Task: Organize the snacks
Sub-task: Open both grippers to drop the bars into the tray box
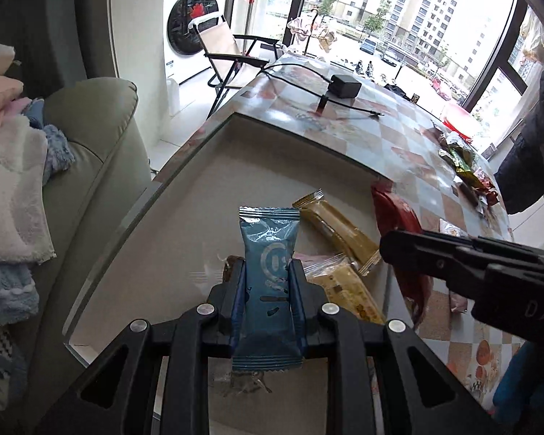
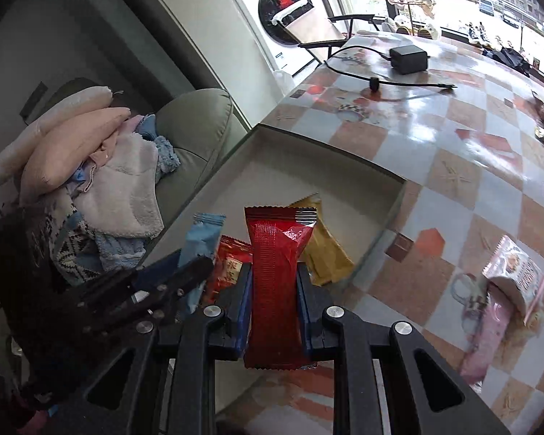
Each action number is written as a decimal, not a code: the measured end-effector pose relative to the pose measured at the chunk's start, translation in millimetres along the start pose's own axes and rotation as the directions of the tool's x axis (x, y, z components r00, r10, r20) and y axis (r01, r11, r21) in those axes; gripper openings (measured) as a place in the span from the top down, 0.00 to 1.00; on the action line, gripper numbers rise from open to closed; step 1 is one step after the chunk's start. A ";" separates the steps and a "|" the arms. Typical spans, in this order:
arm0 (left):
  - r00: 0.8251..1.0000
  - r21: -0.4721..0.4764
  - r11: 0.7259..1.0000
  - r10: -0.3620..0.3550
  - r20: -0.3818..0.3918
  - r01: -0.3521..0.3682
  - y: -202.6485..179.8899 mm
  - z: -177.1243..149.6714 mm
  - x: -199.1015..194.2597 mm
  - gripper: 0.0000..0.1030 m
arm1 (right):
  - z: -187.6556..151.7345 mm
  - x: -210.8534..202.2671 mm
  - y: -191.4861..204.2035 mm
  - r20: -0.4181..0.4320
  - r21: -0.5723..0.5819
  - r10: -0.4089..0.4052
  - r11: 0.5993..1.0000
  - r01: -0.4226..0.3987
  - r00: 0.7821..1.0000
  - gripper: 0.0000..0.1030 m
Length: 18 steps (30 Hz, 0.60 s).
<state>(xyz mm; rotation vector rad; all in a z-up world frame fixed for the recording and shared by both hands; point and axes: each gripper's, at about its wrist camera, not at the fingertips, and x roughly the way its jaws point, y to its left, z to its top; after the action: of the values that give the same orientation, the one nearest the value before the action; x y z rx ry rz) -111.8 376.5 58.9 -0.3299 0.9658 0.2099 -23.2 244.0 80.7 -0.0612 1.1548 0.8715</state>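
My left gripper point(image 1: 267, 272) is shut on a blue snack packet point(image 1: 268, 253) and holds it over the shallow white box point(image 1: 185, 203) at the table's near left corner. My right gripper point(image 2: 274, 272) is shut on a red snack packet point(image 2: 277, 253), also above the box point(image 2: 344, 166). Inside the box lie a yellow packet point(image 1: 333, 230), a pink-and-yellow packet point(image 1: 348, 286) and a brown snack point(image 1: 232, 266). The right wrist view shows the yellow packet point(image 2: 326, 250), a small red packet point(image 2: 228, 268) and the blue packet point(image 2: 199, 239) in the left gripper point(image 2: 185, 272). The right gripper point(image 1: 453, 261) enters the left wrist view from the right.
More loose snack wrappers point(image 1: 464, 170) lie far right on the checkered table point(image 1: 344, 123). A pink packet point(image 2: 515, 275) lies to the right. A black charger with cable point(image 1: 342, 87) sits at the far end. A green sofa with piled clothes point(image 1: 25, 166) stands left of the table.
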 end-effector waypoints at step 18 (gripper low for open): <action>0.998 0.070 0.998 -0.003 0.069 -0.002 -26.4 -11.6 -11.2 0.23 | -11.5 -32.9 -180.8 -0.050 0.263 -0.415 0.872 0.412 0.909 0.21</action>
<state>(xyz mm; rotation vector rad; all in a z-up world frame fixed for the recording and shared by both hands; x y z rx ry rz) -118.5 347.3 66.8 -0.2572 0.9027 0.1854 77.2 97.0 33.8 -0.0792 1.1861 0.3291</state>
